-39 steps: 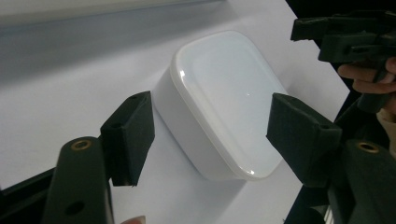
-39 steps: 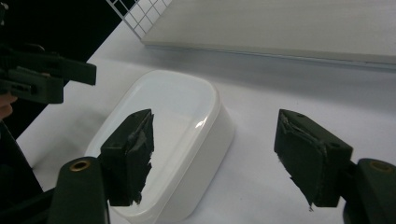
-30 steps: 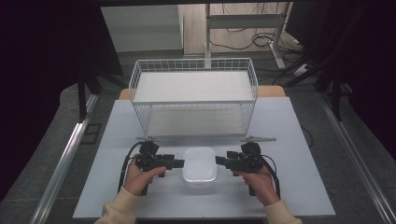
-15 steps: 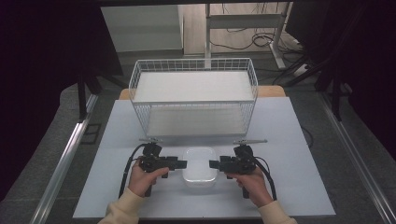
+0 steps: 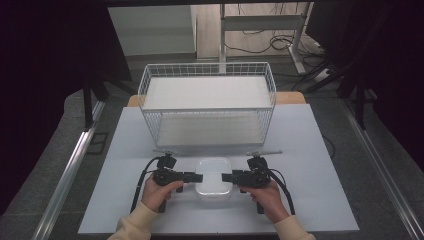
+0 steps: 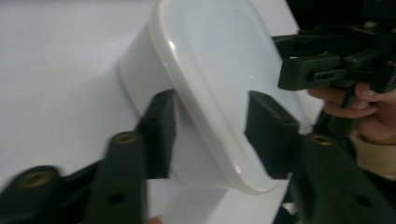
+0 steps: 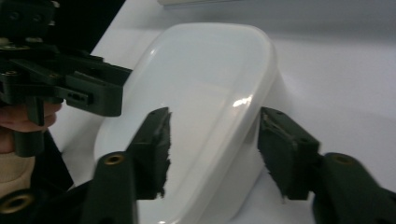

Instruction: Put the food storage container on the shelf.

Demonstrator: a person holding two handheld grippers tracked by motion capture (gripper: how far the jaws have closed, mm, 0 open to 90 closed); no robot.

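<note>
Right now the white lidded container [image 5: 213,176] sits on the desk [image 5: 320,165] near its front edge, directly between the two hands, and the wire basket [image 5: 207,102] stands behind it, at 12 o'clock from the container and a little apart from it. Seen from above, the left hand-held gripper [image 5: 196,177] comes to the container from 9 o'clock and the right hand-held gripper [image 5: 226,177] comes from 3 o'clock, so the two point at each other across the box. In the high view the container looks close to square with rounded corners, so I cannot name a clear long axis. In the left gripper view the left hand-held gripper [image 6: 210,135] is wide open, with one jaw on each side of the container's [image 6: 219,88] rim; whether they touch it I cannot tell, and they do not squeeze it. The right gripper view shows the same for the right hand-held gripper [image 7: 212,149]: open, its jaws straddling the near edge of the lid [image 7: 205,93], with nothing held. Both hands look equally near to the container. I judge that the coming move depends on this symmetry: each side must close on its own edge of the rim, otherwise the box could tilt or slide on the smooth desk.
</note>
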